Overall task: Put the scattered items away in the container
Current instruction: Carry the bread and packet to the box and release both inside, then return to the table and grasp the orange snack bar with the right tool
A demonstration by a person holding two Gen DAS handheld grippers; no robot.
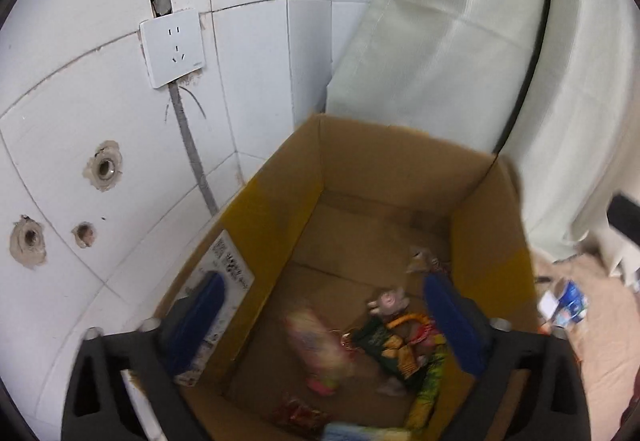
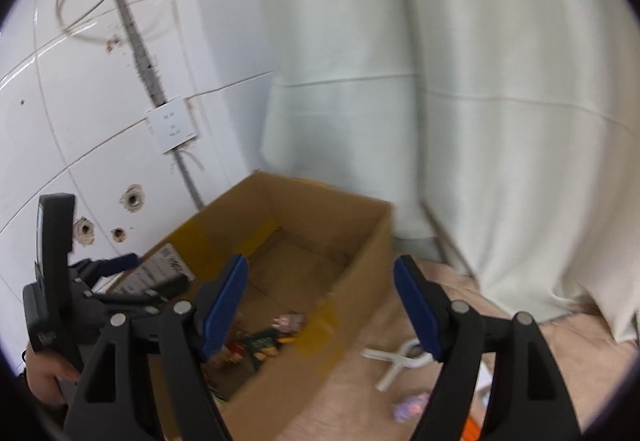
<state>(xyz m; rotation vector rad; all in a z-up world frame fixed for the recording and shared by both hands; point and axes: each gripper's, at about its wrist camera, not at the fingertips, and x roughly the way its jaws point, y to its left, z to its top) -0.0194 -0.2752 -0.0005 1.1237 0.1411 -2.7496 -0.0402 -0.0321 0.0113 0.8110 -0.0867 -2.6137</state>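
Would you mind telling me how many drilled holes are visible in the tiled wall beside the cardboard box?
3, all left of the cardboard box below the socket: a metal-lined upper hole, a far-left hole, a small hole. More may lie out of view.

An unfinished home room. White wall tiles (image 1: 256, 53) bear drill holes (image 1: 105, 170) and a socket (image 1: 173, 47). A pale curtain (image 2: 480, 101) hangs beyond the tongs.

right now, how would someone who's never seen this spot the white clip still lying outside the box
Find the open cardboard box standing in the corner against the tiled wall and the pale curtain. On the tan floor just to its right, between the right gripper's open fingers, lies the white clip. It is plain white and X-shaped, unlike the small purple item nearer the camera.
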